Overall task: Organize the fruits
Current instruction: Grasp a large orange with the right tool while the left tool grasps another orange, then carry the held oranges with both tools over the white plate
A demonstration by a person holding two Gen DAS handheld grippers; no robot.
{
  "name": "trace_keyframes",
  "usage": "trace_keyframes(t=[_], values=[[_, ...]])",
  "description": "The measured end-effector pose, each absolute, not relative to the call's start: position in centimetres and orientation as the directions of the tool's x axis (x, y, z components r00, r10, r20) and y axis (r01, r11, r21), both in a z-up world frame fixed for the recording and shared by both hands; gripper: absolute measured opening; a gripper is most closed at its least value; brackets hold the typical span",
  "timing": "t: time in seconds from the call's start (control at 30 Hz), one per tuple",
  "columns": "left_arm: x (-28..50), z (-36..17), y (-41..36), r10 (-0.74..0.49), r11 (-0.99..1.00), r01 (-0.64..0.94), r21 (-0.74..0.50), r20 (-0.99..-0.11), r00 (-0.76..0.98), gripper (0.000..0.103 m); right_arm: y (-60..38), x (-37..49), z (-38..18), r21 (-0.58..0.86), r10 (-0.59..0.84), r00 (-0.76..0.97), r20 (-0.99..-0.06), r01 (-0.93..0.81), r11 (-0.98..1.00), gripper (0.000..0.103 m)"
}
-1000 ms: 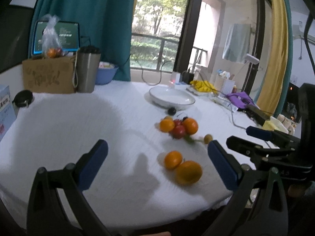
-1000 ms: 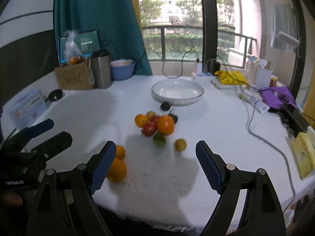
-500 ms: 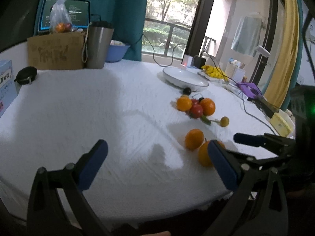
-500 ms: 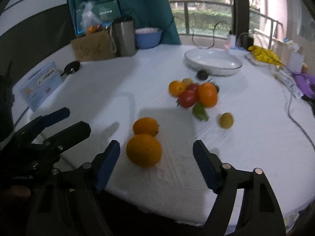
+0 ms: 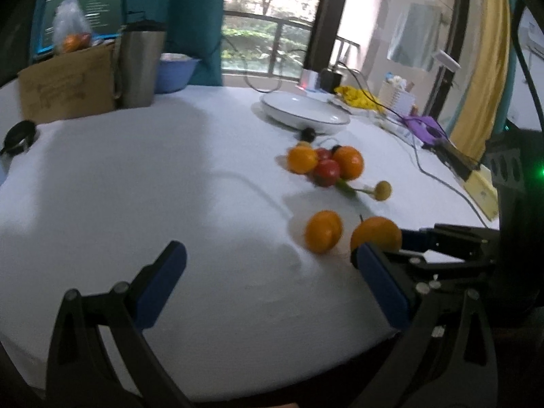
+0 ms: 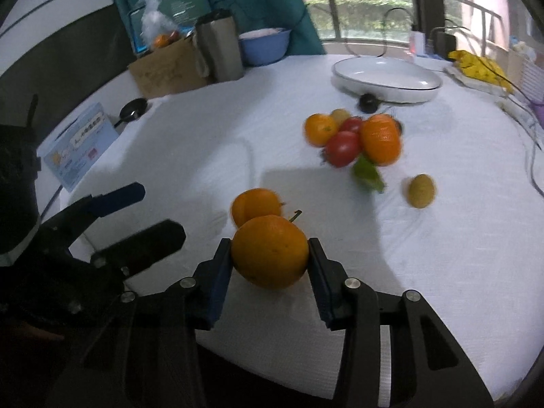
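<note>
Left wrist view: the left gripper (image 5: pixel 268 282) hangs over bare white tabletop (image 5: pixel 153 187) with its blue-padded fingers (image 5: pixel 163 275) spread wide and nothing between them. At about two o'clock from it lies a smaller round orange (image 5: pixel 323 231), and just to the right of that the large round orange (image 5: pixel 375 234), which sits between the blue pads of the right gripper (image 5: pixel 391 241) coming in from three o'clock. Farther off at one o'clock is the heap of oranges and red tomatoes (image 5: pixel 323 166), with a small yellow-brown fruit (image 5: pixel 382 190) beside it, and behind them the shallow white oval dish (image 5: pixel 302 112), apparently where the fruit is meant to go.

Right wrist view: the right gripper (image 6: pixel 270 261) has its fingers closing on the large round orange (image 6: pixel 270 251); both pads look to be against its sides already, across its widest part, which should keep so round a fruit from slipping out. The orange rests on the cloth. The smaller orange (image 6: pixel 255 204) touches it at eleven o'clock. The white dish (image 6: pixel 387 81) stands at one o'clock, empty as far as can be seen, so I judge this the first pick. The left gripper (image 6: pixel 142 210) waits at nine o'clock.
</note>
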State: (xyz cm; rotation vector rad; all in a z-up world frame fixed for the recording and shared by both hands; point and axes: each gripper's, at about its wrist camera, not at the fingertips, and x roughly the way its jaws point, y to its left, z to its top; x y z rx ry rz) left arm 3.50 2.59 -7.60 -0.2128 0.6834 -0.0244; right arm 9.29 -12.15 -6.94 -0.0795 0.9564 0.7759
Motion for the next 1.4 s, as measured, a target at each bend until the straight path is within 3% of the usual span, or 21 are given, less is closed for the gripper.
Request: trace_keyframes(t=[0.17,0.23,0.33,0.4,0.53,0.7,1.4], values=[[6.1,-7.6,0.7,-0.133,0.983,0.016,-0.182,-0.649,0.749,0.099,-14.1,10.5,-6.9,0.243,0.521,0.377,-0.766,-0.58,0.777,0.046],[7.2,-7.8,0.0,-0.135,0.987,0.038,-0.156,-0.676,0.724,0.083,-14.8,10.9,-7.1,0.232,0.504,0.392,-0.77,-0.563,0.793,0.046],[8.5,-8.2,-0.7,-0.149,0.988,0.069,-0.141,-0.708,0.691,0.07,-15.8,11.5,-7.1,0.228,0.488,0.408,-0.771,-0.54,0.81,0.046],[8.9,-8.5,-1.0,-0.153,0.988,0.082,-0.132,-0.722,0.675,0.066,-16.1,11.7,-7.1,0.227,0.486,0.413,-0.77,-0.534,0.814,0.046],[9.5,-9.2,-1.6,-0.152,0.988,0.098,-0.117,-0.747,0.647,0.047,-16.2,12.0,-7.1,0.227,0.48,0.41,-0.776,-0.529,0.818,0.046],[9.7,-9.1,-1.4,-0.133,0.991,0.089,-0.099,-0.753,0.644,0.034,-16.2,12.2,-7.1,0.231,0.48,0.407,-0.777,-0.524,0.82,0.046],[10.7,-4.8,-1.4,-0.115,0.993,0.078,-0.085,-0.689,0.715,0.034,-16.1,13.5,-3.9,0.205,0.495,0.462,-0.736,-0.545,0.813,0.046]])
